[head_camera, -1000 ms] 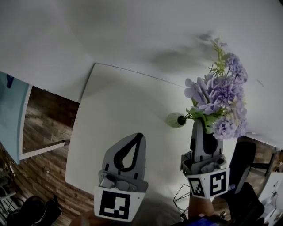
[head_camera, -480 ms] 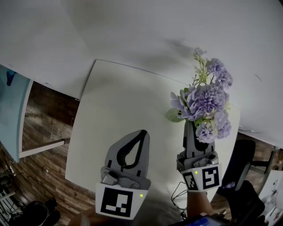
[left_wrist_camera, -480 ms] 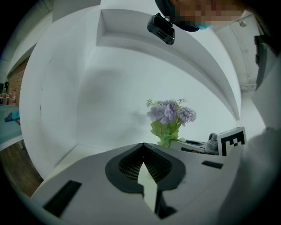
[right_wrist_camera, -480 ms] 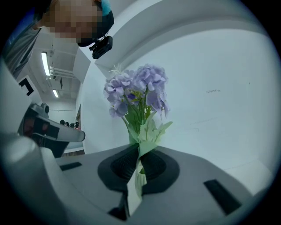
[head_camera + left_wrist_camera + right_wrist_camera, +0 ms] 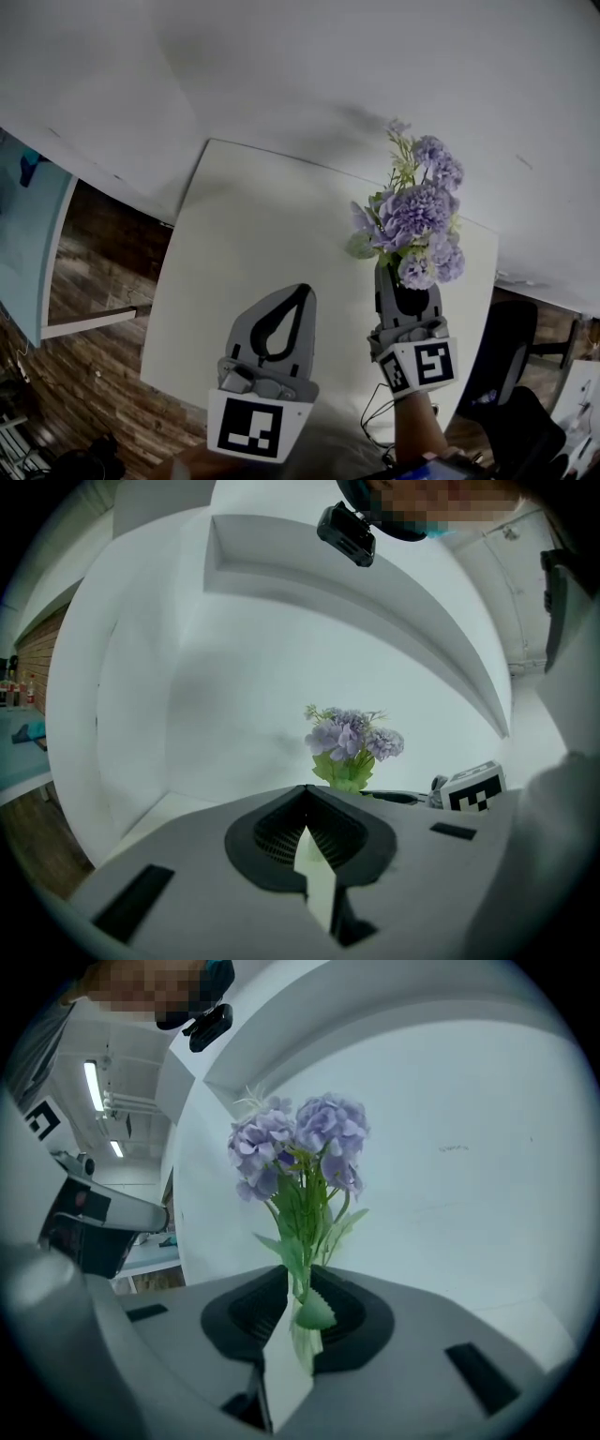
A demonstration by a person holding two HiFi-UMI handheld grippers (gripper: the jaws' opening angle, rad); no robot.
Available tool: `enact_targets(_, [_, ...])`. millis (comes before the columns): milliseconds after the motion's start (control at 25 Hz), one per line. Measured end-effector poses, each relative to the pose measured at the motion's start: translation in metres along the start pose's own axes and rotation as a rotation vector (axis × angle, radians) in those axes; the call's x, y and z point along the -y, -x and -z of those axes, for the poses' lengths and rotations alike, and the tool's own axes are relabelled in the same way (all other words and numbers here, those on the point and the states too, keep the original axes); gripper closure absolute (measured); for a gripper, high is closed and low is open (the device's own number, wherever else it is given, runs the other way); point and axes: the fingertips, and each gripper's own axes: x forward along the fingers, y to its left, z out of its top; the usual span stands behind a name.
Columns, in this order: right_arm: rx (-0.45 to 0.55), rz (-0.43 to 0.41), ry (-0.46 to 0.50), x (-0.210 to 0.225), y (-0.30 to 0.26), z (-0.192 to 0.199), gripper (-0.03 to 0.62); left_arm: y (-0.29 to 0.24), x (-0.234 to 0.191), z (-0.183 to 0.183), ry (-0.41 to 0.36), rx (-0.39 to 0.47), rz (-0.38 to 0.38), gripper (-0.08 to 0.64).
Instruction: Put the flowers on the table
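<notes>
Two grippers hang over the white square tabletop (image 5: 234, 253). The right gripper (image 5: 405, 291) has its jaws closed on the green stems of a bunch of purple artificial flowers with green leaves (image 5: 412, 220). The flowers are held upright over the tabletop's far right part, close to the white wall (image 5: 300, 84). The left gripper (image 5: 296, 292) has its jaws together with nothing between them. Bare tabletop spreads left of the flowers, and dark wood-pattern floor (image 5: 94, 253) lies beyond its left edge.

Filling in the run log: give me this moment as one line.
right tool: shut on purple flower bunch, upright over white table | left tool: shut, empty | placement: not yet done
</notes>
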Motion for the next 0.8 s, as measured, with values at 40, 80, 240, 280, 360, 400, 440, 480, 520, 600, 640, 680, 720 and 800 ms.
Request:
enact_targets(40, [0.001,0.001,0.003,0.0,0.001,0.0,0.509,0.002,0.001,-0.001,-0.002,0.003,0.0,0.552])
enact_targets(80, [0.003,0.002,0.004,-0.001,0.002,0.0,0.509,0.005,0.003,-0.002,-0.003,0.008,-0.001,0.552])
enact_targets(240, [0.004,-0.006,-0.014,-0.006,0.008,0.005,0.487,0.015,0.006,-0.001,-0.013,0.017,-0.003,0.552])
enact_targets(280, [-0.004,-0.01,-0.026,-0.008,0.009,0.008,0.466,0.019,0.006,0.0,-0.014,0.019,-0.004,0.552])
enact_targets(360, [-0.018,-0.013,-0.048,-0.01,0.012,0.012,0.448,0.025,0.008,0.001,-0.016,0.021,-0.007,0.552])
enact_targets(400, [-0.017,-0.014,-0.051,-0.01,0.014,0.013,0.448,0.028,0.011,0.002,-0.018,0.02,-0.009,0.552])
enact_targets(440, [-0.011,-0.016,-0.05,-0.01,0.017,0.013,0.448,0.031,0.013,0.003,-0.021,0.02,-0.011,0.552])
enact_targets(480, [-0.004,-0.02,-0.049,-0.01,0.02,0.012,0.448,0.033,0.016,0.003,-0.025,0.02,-0.014,0.552])
enact_targets(520, [0.002,-0.024,-0.05,-0.011,0.024,0.011,0.448,0.036,0.019,0.003,-0.029,0.022,-0.017,0.552])
enact_targets(600, [0.01,-0.034,-0.051,-0.015,0.032,0.01,0.448,0.042,0.025,0.003,-0.037,0.028,-0.021,0.552])
enact_targets(640, [0.013,-0.038,-0.052,-0.016,0.036,0.01,0.448,0.045,0.028,0.003,-0.042,0.031,-0.023,0.552])
enact_targets(680, [0.015,-0.041,-0.055,-0.018,0.041,0.01,0.448,0.048,0.031,0.004,-0.046,0.034,-0.024,0.552])
enact_targets(720, [0.017,-0.043,-0.06,-0.019,0.046,0.01,0.448,0.051,0.035,0.004,-0.048,0.036,-0.026,0.552])
enact_targets(800, [0.029,-0.053,-0.066,-0.022,0.058,0.007,0.448,0.057,0.042,0.005,-0.045,0.041,-0.032,0.552])
